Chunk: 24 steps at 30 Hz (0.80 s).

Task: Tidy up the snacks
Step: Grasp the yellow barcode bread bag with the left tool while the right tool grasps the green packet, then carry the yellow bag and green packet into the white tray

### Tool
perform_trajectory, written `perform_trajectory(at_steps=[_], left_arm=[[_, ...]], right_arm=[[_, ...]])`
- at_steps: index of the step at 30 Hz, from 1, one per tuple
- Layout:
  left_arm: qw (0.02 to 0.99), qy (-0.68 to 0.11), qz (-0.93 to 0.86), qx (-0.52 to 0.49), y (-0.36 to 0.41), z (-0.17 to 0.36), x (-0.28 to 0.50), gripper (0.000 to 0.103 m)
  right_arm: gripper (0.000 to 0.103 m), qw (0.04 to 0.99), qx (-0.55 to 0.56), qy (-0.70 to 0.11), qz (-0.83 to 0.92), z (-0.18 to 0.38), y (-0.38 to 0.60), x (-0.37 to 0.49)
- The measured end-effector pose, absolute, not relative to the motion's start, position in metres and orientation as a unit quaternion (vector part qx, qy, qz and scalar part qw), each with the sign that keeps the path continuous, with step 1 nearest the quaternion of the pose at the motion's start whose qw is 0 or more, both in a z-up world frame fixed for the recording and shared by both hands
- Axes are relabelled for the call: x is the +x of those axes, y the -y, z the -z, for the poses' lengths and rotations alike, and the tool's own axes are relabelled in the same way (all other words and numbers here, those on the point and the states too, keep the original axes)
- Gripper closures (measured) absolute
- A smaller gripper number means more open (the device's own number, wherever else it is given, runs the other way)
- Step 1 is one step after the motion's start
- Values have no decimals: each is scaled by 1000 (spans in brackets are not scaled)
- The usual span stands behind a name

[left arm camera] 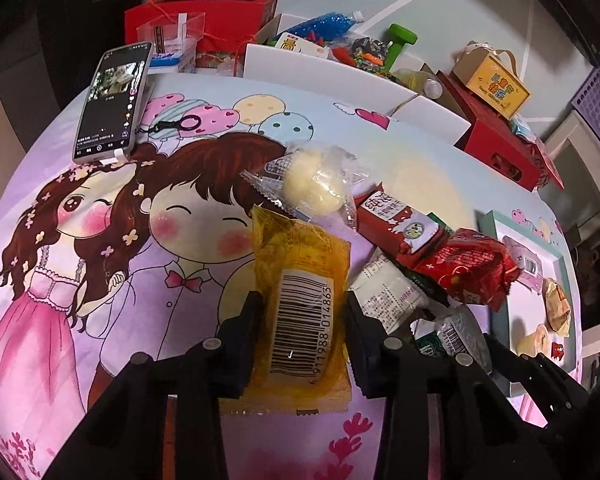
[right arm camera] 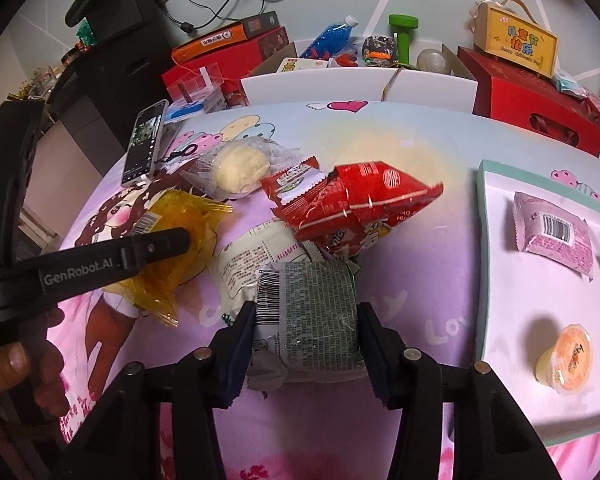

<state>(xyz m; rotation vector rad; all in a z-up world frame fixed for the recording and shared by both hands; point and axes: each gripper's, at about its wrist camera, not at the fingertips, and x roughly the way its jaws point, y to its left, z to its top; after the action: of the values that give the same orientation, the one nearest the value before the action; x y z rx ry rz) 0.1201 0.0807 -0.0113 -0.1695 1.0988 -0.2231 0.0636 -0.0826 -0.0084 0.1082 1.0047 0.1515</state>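
1. Low and centre in the left wrist view, the left claw (left arm camera: 300,320) has a finger on each side of a yellow packet (left arm camera: 300,300); the gap is about as wide as the packet, but whether the fingers press on it I cannot tell.
2. That packet is clear amber film with a white barcode label facing up, and it lies flat on the cartoon-print surface (left arm camera: 100,240).
3. Low and centre in the right wrist view, the right claw (right arm camera: 306,320) is closed around a green packet (right arm camera: 316,320); both fingers touch its sides.
4. The green packet is grey-green with dense small print and a barcode along its left edge.
5. Just above it, at mid-frame, lie one white packet (right arm camera: 256,260), two red packets (right arm camera: 356,200) and one clear-wrapped pale bun (right arm camera: 242,170), overlapping in a heap.
6. At the right edge of the frame, a teal-rimmed tray (right arm camera: 482,240) holds one pink packet (right arm camera: 552,236) and one orange jelly cup (right arm camera: 568,360); other items there are cut off.
7. One phone (right arm camera: 144,144) leans at upper left of the surface.
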Motion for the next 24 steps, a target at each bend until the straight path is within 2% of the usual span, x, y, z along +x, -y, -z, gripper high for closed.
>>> perform_trajectory(at_steps=[24], left_arm=[[869, -474, 130, -60, -59, -29, 100, 62]], right_arm=[[50, 889, 75, -447, -67, -23, 111, 37]])
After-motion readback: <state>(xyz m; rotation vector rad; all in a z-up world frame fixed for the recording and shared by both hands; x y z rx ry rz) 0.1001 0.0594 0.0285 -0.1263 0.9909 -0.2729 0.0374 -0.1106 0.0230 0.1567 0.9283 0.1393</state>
